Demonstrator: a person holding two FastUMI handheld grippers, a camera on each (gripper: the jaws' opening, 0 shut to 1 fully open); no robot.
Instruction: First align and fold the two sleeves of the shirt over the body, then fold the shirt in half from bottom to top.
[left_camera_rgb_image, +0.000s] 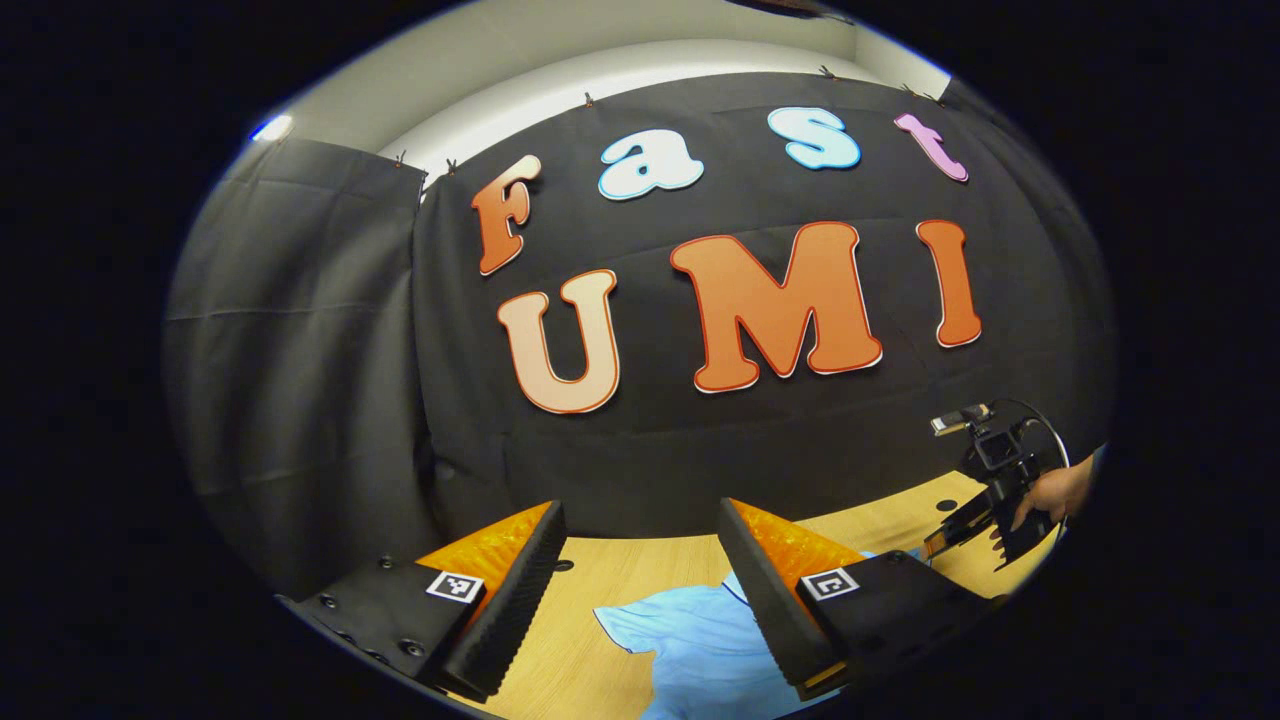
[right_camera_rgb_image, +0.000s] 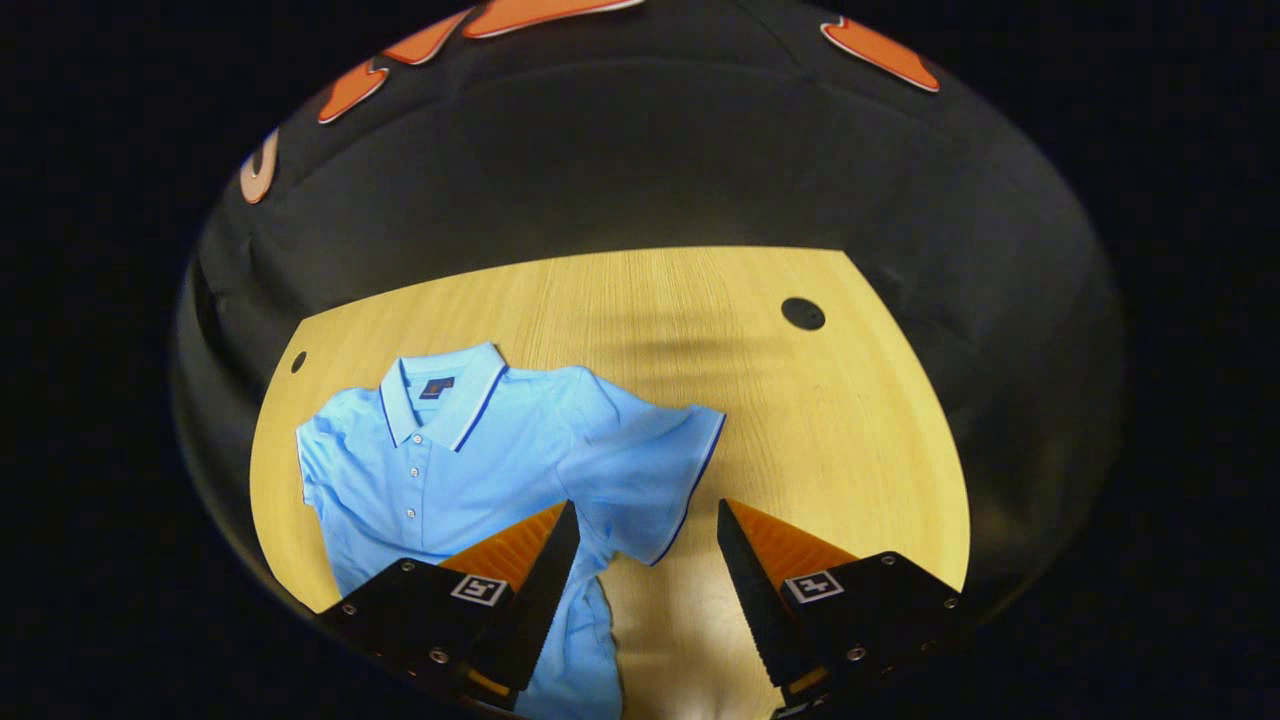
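A light blue polo shirt (right_camera_rgb_image: 450, 470) lies face up on the wooden table (right_camera_rgb_image: 800, 420), collar (right_camera_rgb_image: 440, 400) toward the far wall. One short sleeve (right_camera_rgb_image: 650, 460) spreads out to the right in the right gripper view. My right gripper (right_camera_rgb_image: 646, 505) hovers open above that sleeve's hem, nothing between its fingers. My left gripper (left_camera_rgb_image: 640, 505) is raised, open and empty, pointing at the booth wall, with part of the shirt (left_camera_rgb_image: 690, 640) below its fingers. In the left gripper view the right gripper (left_camera_rgb_image: 985, 525) shows farther right, held by a hand (left_camera_rgb_image: 1055, 495).
The table has a dark round hole (right_camera_rgb_image: 803, 313) at the far right and a smaller one (right_camera_rgb_image: 298, 362) at the far left. Bare wood stretches right of the shirt. Black cloth walls close in the table's far side and both flanks.
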